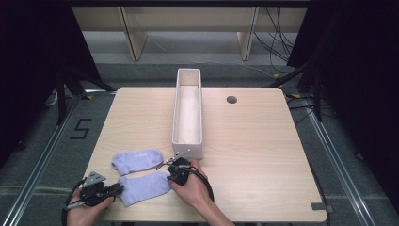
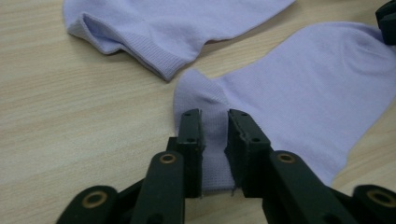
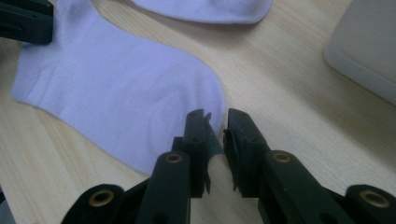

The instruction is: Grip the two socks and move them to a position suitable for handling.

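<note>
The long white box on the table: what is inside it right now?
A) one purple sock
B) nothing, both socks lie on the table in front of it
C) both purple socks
B: the white box shows a bare inside, while the far sock and the near sock both lie flat on the table before it.

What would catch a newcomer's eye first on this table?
Two lilac socks near the table's front edge: the nearer sock is pinched at its cuff by the left gripper, with the right gripper at its toe. The other sock lies just behind, beside a long white box.
</note>
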